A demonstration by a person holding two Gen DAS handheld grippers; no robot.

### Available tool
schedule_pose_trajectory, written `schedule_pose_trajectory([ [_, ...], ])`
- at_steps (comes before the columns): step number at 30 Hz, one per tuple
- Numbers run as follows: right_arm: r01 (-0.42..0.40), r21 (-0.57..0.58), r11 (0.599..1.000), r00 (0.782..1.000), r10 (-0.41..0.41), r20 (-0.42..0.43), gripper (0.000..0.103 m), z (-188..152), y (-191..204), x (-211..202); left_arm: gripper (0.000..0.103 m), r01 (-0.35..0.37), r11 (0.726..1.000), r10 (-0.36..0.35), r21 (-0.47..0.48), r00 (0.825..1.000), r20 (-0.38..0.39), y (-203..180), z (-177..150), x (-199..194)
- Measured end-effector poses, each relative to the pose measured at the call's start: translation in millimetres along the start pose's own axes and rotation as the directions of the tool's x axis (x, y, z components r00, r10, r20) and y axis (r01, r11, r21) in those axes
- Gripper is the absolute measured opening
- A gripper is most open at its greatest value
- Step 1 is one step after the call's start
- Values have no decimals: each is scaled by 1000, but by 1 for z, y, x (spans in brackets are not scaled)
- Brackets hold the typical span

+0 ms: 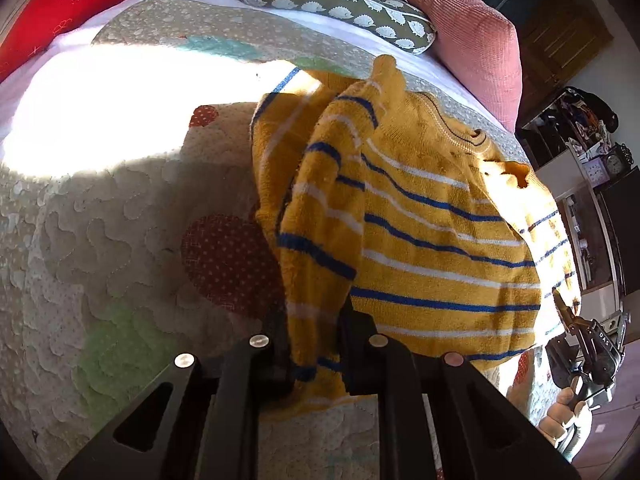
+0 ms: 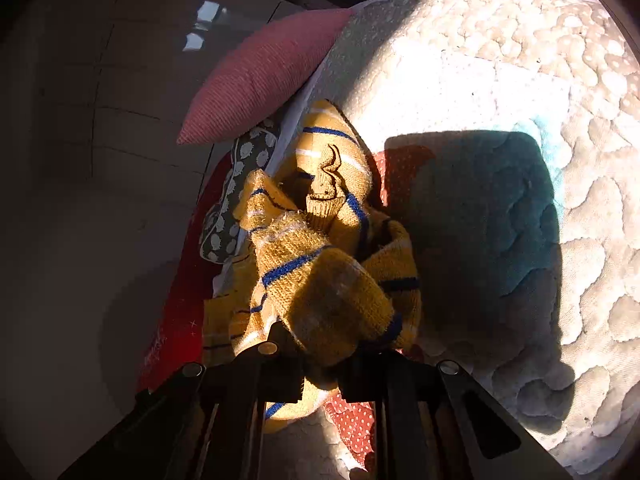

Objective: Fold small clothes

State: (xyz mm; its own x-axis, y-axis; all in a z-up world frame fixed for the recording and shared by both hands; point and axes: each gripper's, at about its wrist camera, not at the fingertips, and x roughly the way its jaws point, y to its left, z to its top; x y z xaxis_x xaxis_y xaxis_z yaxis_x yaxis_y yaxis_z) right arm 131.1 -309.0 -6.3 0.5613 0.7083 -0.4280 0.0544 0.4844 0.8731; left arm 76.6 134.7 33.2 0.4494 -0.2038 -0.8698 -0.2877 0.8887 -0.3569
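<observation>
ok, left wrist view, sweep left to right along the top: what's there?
red blanket → hedgehog-print pillow → pink cushion → dark wooden door

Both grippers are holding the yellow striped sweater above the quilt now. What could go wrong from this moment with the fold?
1. The left gripper pinches only a narrow bit of the sweater; the knit may slip out.
2. At the right gripper the fabric is bunched, so the fold may come out crooked or creased.
3. The sweater hangs near the pink pillow at the quilt edge; a dropped part might land off the quilt.
</observation>
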Motion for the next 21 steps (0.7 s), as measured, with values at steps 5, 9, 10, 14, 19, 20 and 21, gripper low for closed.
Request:
schedule_pose_trajectory([
  [5,-47,-3,999,999,47,-17,12,-19,3,-34,11,31,1000,-31,-2,1000,4,3,-26,-27],
  [9,-90,25,996,995,91,-48,12,-43,-3,-56,10,64,998,-64,-18,998,5,9,-55,-49],
  [10,-94,30,995,994,95,-58,12,-51,-6,-63,10,66,998,-66,-17,998,7,11,-64,-55],
  [14,-84,61,995,992,89,-84,15,-84,-28,-85,10,49,998,-49,-40,999,7,26,-103,-67],
  [19,35,-39,999,997,-37,-62,23,-96,-35,-120,10,64,990,-64,-126,998,6,62,-128,-82],
  [20,58,-86,995,998,-61,-34,27,-94,-27,-130,10,47,991,-44,-127,999,26,66,-132,-91],
  [21,93,-152,984,996,-93,7,31,-91,-12,-140,11,19,993,-13,-117,999,49,67,-136,-101],
])
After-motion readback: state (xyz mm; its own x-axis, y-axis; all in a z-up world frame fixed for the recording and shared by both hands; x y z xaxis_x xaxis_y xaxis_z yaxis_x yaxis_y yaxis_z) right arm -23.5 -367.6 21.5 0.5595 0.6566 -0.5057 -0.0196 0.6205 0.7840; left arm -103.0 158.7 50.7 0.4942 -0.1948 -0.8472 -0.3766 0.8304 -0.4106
